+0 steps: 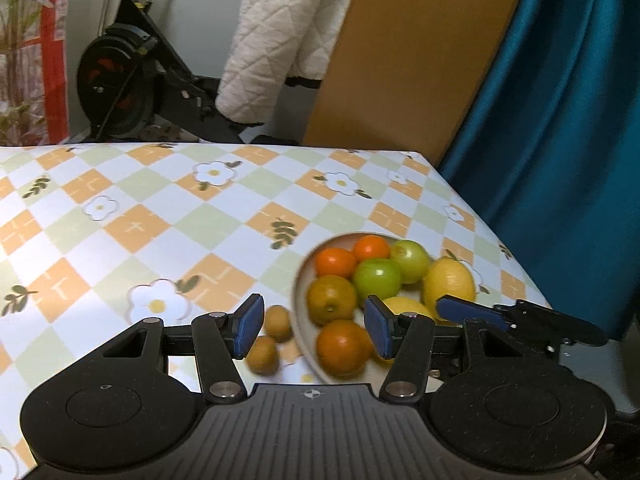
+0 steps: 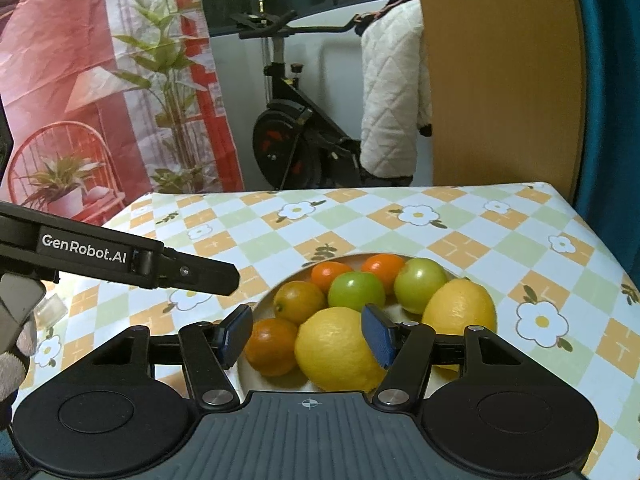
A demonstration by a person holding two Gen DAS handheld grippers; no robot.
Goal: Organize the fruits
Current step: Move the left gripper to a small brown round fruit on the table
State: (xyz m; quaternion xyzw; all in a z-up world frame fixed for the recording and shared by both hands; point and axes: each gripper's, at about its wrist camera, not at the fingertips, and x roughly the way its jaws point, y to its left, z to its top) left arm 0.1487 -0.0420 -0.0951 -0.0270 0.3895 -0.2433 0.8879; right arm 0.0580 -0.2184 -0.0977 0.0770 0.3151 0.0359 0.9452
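Observation:
A pale plate [image 1: 300,300] on the checked tablecloth holds several oranges, two green apples [image 1: 378,278] and two lemons [image 1: 450,282]. Two brown kiwis [image 1: 278,322] lie on the cloth just left of the plate. My left gripper [image 1: 314,330] is open and empty, hovering over the plate's left edge. My right gripper [image 2: 308,334] is open above the plate [image 2: 264,300], its jaws on either side of a large lemon [image 2: 336,350] without closing on it. The right gripper also shows in the left wrist view [image 1: 472,312].
The table [image 1: 160,208] ends close to the right of the plate. Behind it stand an exercise bike [image 1: 128,80], a white quilted jacket [image 1: 280,40], a wooden board [image 1: 408,52] and a teal curtain [image 1: 560,120]. The left gripper's finger [image 2: 120,256] crosses the right wrist view.

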